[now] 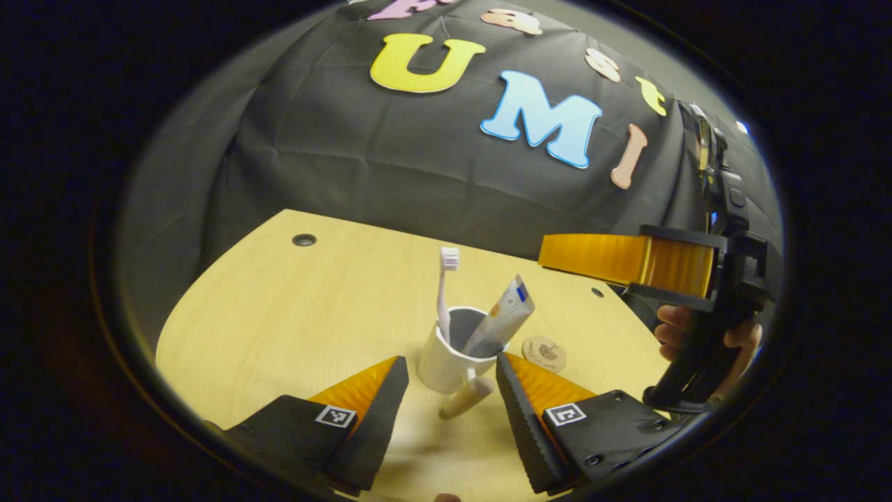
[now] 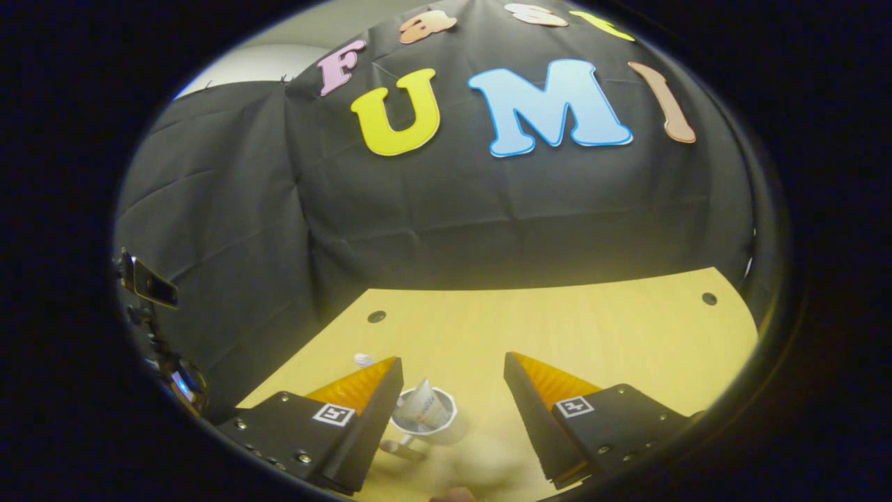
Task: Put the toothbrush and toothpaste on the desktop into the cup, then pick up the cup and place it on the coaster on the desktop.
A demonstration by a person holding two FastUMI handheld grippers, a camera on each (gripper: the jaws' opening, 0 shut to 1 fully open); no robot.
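A white cup point(image 1: 440, 362) stands on the yellow wooden desktop point(image 1: 293, 314), its pale handle point(image 1: 467, 397) pointing toward me. A toothbrush point(image 1: 444, 286) stands upright in it and a toothpaste tube point(image 1: 503, 315) leans out to the right. My left gripper point(image 1: 451, 362) is open, low over the desk, its fingers on either side of the cup's near side without touching it. A small round coaster point(image 1: 544, 353) lies just right of the cup. My right gripper point(image 2: 453, 361) is open, high above the cup point(image 2: 446, 427); in the left gripper view it point(image 1: 613, 258) hovers up right, held by a hand point(image 1: 672, 326).
The desktop point(image 2: 557, 328) has small round holes point(image 1: 304, 240) point(image 2: 376, 316) near its far edge, and the black cloth wall hangs right behind it. A dark device on a stand point(image 2: 150, 286) shows at the left edge of the right gripper view.
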